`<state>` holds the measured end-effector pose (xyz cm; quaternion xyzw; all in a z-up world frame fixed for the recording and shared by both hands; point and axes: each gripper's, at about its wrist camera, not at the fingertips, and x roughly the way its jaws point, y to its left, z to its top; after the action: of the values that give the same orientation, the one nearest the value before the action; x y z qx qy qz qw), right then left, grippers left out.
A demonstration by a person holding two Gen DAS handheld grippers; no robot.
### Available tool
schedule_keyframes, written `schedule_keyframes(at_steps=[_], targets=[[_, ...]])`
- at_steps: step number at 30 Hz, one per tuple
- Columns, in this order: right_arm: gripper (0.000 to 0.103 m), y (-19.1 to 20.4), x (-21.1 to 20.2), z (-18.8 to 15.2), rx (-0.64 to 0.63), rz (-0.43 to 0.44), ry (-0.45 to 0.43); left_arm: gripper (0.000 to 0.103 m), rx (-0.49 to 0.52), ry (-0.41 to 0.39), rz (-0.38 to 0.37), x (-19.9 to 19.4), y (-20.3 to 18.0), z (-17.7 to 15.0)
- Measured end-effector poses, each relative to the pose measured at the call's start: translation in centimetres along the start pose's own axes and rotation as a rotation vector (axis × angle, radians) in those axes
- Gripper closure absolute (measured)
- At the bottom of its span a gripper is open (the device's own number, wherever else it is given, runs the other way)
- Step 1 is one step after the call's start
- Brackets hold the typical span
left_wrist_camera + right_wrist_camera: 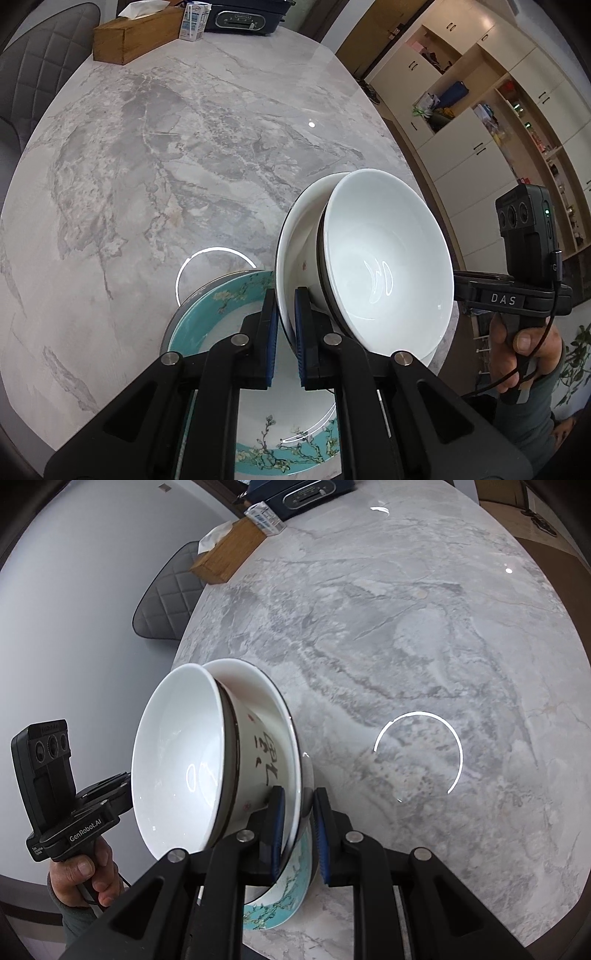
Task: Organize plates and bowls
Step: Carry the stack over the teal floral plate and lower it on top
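Observation:
A white bowl (384, 266) with a dark rim and black brush writing on its outside (255, 760) sits in a white plate (295, 236). Under them is a teal plate with blossom branches (221, 299). My left gripper (287, 332) is shut on the white plate's rim, with the teal plate outside its left finger. On the stack's opposite side my right gripper (299, 830) is shut on the rims of the white plate (291, 738) and the teal plate (291, 886) together. The stack looks tilted in both views. Each view shows the other gripper beside the bowl, held by a hand.
The grey marble table (147, 166) spreads ahead. At its far end stand a wooden tissue box (136, 35), a small carton (194, 20) and a dark appliance (243, 16). A quilted grey chair (166, 590) is at the table's side. Cream cabinets (480, 110) line the wall.

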<state>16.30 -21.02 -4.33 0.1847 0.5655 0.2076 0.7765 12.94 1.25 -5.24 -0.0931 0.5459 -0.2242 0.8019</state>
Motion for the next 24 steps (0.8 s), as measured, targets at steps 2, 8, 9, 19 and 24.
schedule_keyframes(at_steps=[2, 8, 9, 19, 24], targets=[[0.085, 0.6, 0.6, -0.5, -0.001, -0.001, 0.014, 0.098, -0.016, -0.001, -0.002, -0.4, 0.8, -0.9], [0.085, 1.7, 2.4, -1.9, -0.017, 0.007, 0.044, 0.098, -0.041, -0.009, 0.011, -1.1, 2.3, -3.1], [0.085, 1.8, 2.7, -2.1, -0.019, 0.008, 0.049, 0.098, -0.045, -0.008, 0.013, -1.2, 2.5, -3.4], [0.085, 2.8, 4.8, -4.4, -0.037, 0.009, 0.086, 0.098, -0.078, -0.005, 0.008, -1.4, 4.5, -6.4], [0.085, 2.8, 5.2, -5.3, -0.035, 0.003, 0.089, 0.098, -0.081, -0.004, 0.003, -1.1, 4.8, -7.6]])
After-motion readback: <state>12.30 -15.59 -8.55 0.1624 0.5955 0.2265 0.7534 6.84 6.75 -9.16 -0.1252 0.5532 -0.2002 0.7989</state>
